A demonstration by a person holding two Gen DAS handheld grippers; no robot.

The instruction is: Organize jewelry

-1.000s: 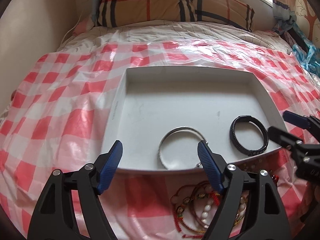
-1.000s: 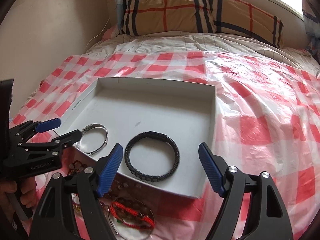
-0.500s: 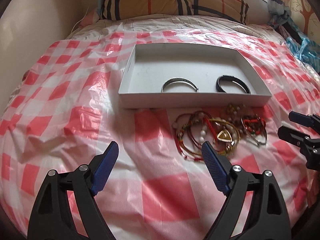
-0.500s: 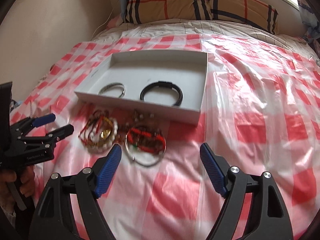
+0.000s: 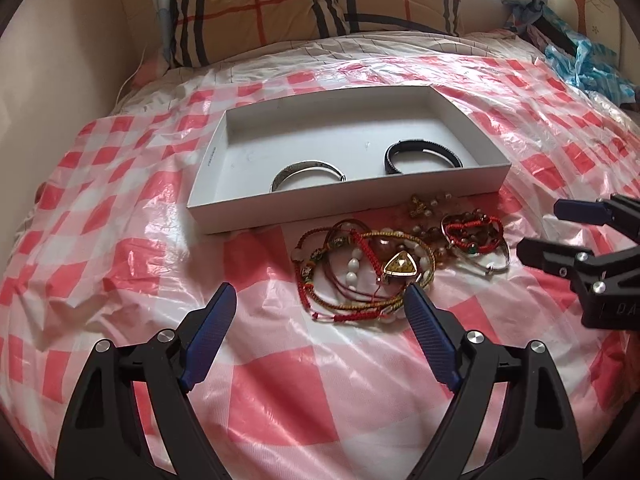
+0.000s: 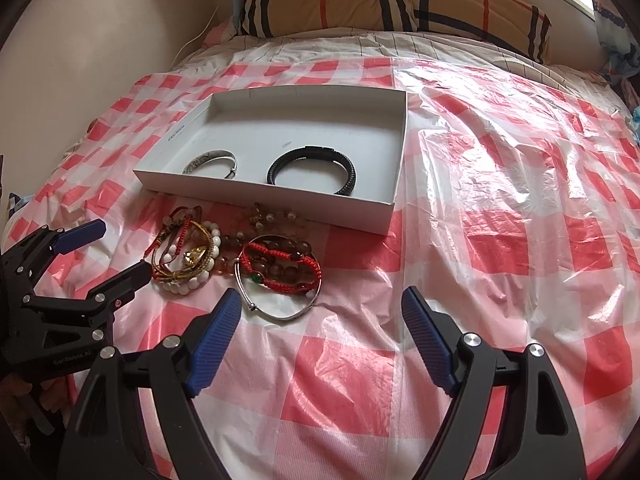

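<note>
The left hand-held gripper (image 6: 120,250), marked "GenRobot.AI", and the right hand-held gripper (image 6: 320,310) both stand wide open and hold nothing. The left one's jaws have just been opening. The silver bangle (image 6: 212,163) and black bracelet (image 6: 312,170) lie in the white box (image 6: 394,152); its rim print is unreadable, and the jewelry pile (image 6: 240,256) lies on the bed just before it.

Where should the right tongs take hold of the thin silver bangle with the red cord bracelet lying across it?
Probably the bare near arc of the thin silver bangle, which lies flat on the checkered sheet. The red cord bracelet and beads cover its far half. Come down from above with the open right tongs, one finger inside the hoop, one outside.
</note>
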